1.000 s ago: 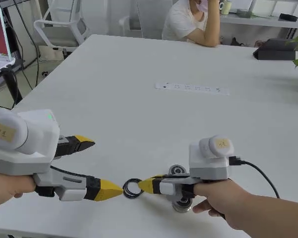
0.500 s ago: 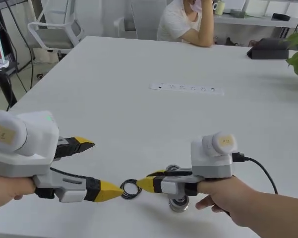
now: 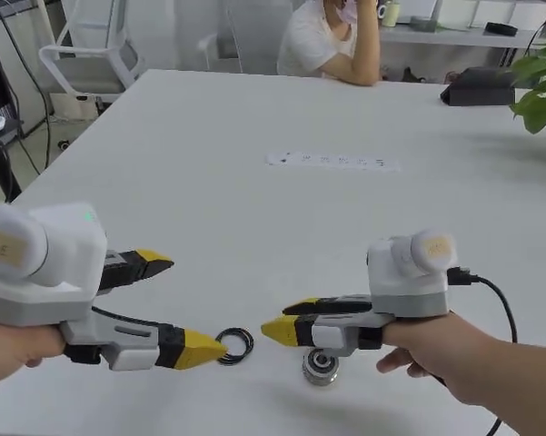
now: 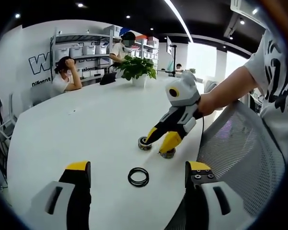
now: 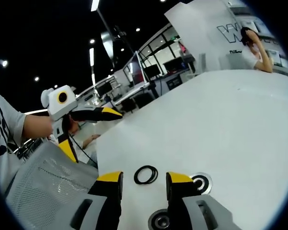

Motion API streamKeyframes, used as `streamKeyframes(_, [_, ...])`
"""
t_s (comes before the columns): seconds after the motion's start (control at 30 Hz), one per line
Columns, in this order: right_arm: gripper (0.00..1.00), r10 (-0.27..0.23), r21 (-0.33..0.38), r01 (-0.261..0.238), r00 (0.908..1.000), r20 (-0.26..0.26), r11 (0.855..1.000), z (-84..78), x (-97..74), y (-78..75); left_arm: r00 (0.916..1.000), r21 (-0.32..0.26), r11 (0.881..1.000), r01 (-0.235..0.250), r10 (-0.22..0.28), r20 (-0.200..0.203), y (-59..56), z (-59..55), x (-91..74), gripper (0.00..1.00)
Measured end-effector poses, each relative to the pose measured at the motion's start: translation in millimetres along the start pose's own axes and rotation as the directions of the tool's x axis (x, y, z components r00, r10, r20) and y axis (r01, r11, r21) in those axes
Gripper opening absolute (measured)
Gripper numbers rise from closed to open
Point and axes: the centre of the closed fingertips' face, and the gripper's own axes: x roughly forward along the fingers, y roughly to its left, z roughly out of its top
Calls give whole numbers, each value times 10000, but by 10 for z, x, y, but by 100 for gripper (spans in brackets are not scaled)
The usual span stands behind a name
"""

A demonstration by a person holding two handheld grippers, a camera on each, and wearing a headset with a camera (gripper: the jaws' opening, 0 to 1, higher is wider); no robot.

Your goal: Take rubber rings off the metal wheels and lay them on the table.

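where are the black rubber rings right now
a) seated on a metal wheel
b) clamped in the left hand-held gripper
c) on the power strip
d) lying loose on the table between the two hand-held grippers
d: the rubber rings lie flat on the table, clear of the left hand-held gripper and the right hand-held gripper.

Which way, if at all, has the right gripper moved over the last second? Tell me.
Yes. Against the metal wheel, the right gripper has drawn back rightward, opening a gap from the rubber rings its tip touched.
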Motion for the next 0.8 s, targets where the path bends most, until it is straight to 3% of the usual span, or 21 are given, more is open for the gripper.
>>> streamKeyframes(0.27, [39, -10, -469, 22, 9996, 270, 9989, 62, -255, 39, 10000, 43, 10000, 60, -61, 78, -28, 68, 16, 78])
streamKeyframes(0.8, [55, -832, -1479, 908, 9949, 571, 9848, 9, -788, -14, 9994, 350, 9990, 289, -296, 187, -129, 188, 7, 79])
